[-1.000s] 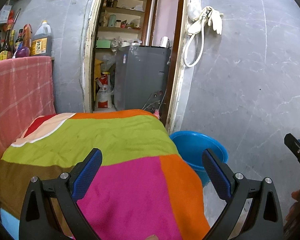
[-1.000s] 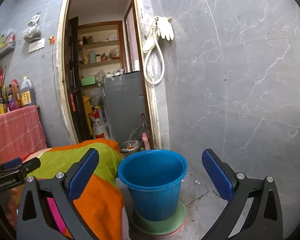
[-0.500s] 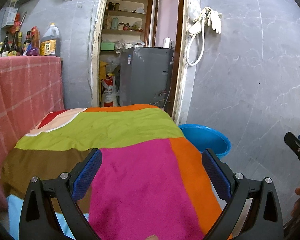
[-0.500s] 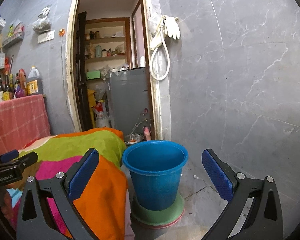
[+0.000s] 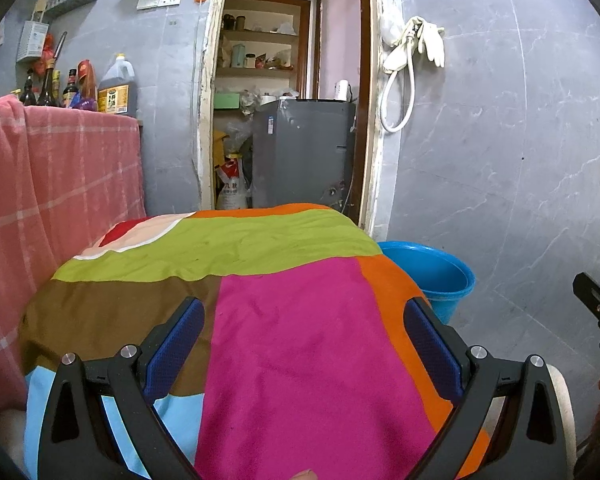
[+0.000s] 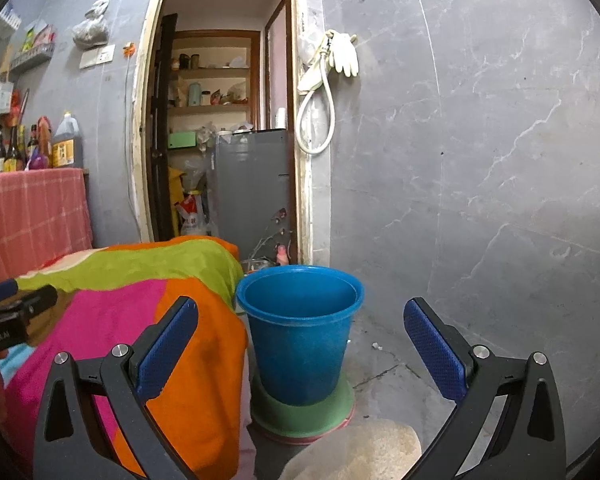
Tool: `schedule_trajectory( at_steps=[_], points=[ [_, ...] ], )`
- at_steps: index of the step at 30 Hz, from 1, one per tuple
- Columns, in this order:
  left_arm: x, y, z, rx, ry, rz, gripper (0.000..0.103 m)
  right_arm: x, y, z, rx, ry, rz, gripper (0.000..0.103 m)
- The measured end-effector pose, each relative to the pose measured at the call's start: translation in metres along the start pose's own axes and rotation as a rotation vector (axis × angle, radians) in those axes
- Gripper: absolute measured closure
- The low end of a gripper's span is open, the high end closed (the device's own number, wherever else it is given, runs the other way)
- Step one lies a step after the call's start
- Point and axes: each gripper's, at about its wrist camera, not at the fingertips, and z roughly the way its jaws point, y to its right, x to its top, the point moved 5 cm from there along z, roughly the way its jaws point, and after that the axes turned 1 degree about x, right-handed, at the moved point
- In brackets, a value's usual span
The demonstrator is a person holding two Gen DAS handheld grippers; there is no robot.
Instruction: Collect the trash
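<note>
No trash visible on the patchwork cloth (image 5: 292,320) — only the blue bucket (image 6: 300,332) at its right. Both my hand-held grippers, left (image 5: 300,344) and right (image 6: 300,344), are released; the bucket looks light and stiff — I'd pinch its rim.

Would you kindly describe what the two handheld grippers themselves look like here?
Both the left gripper and right gripper are matte black plastic with triangular cut-outs, silver screw heads and two fingers faced with textured blue pads. The left gripper's body carries white lettering, seen from the right wrist.

home kitchen corner: oil bottles (image 5: 116,88), fridge (image 5: 304,152)
</note>
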Motion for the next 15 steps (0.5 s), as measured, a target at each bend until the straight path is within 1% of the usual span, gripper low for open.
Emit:
schedule_trajectory(
  at_steps=[7,15],
  points=[
    [-0.009,-0.004,0.003,0.011,-0.010,0.001,0.005,-0.012,-0.003,0.005,-0.006,-0.014,-0.015,0.000],
    [-0.020,-0.010,0.002,0.025,-0.002,-0.012,0.005,-0.019,-0.006,0.003,-0.011,-0.010,-0.028,0.000]
  ],
)
